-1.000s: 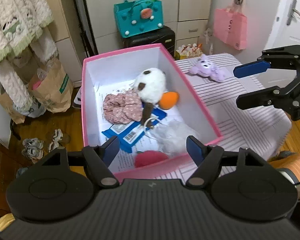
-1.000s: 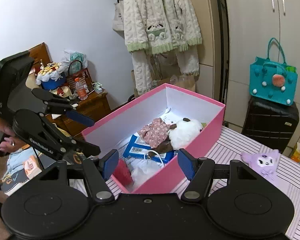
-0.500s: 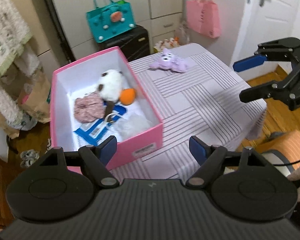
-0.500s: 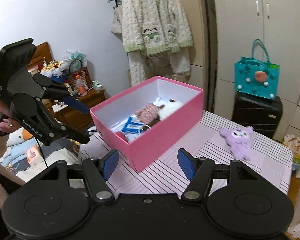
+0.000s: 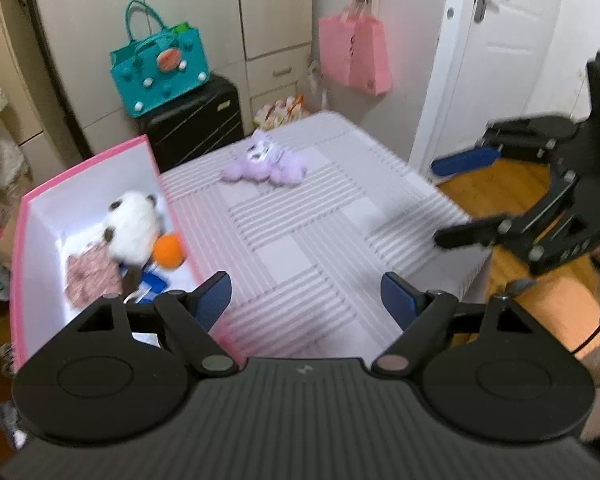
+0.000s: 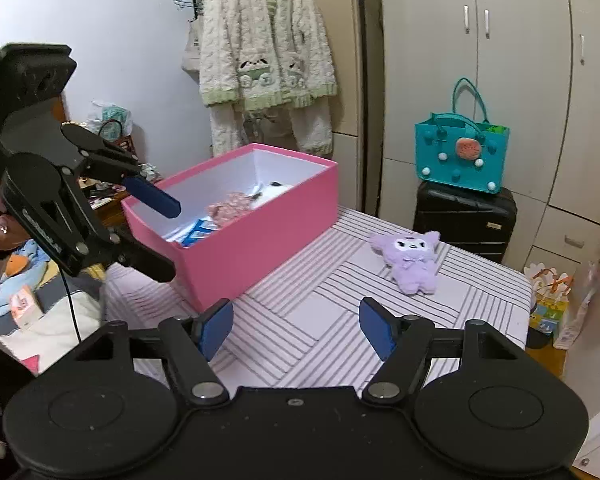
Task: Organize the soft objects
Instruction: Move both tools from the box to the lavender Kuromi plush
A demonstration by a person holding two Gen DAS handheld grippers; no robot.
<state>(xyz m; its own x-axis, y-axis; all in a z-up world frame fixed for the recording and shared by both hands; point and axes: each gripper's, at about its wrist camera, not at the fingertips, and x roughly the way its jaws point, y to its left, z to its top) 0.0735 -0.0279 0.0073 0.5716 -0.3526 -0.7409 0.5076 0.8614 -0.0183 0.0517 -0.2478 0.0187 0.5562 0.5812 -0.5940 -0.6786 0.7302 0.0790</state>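
A purple plush toy (image 5: 262, 160) lies on the striped table (image 5: 312, 240), also in the right wrist view (image 6: 410, 260). A pink box (image 5: 32, 216) on the table's left holds a white plush (image 5: 134, 222), an orange ball (image 5: 168, 250) and a pink floral scrunchie (image 5: 92, 280); the box also shows in the right wrist view (image 6: 260, 240). My left gripper (image 5: 306, 300) is open and empty above the table's near side, also seen in the right wrist view (image 6: 156, 232). My right gripper (image 6: 296, 326) is open and empty, also seen at the table's right edge (image 5: 456, 196).
A teal bag (image 5: 160, 72) sits on a black suitcase (image 5: 196, 120) behind the table. A pink bag (image 5: 356, 56) hangs near a white door (image 5: 496, 60). A fluffy cardigan (image 6: 264, 52) hangs on the wall. Wooden floor (image 5: 500, 184) lies right of the table.
Both grippers have pulled back from the pink box and turned right towards the purple plush. Both stay open and empty.
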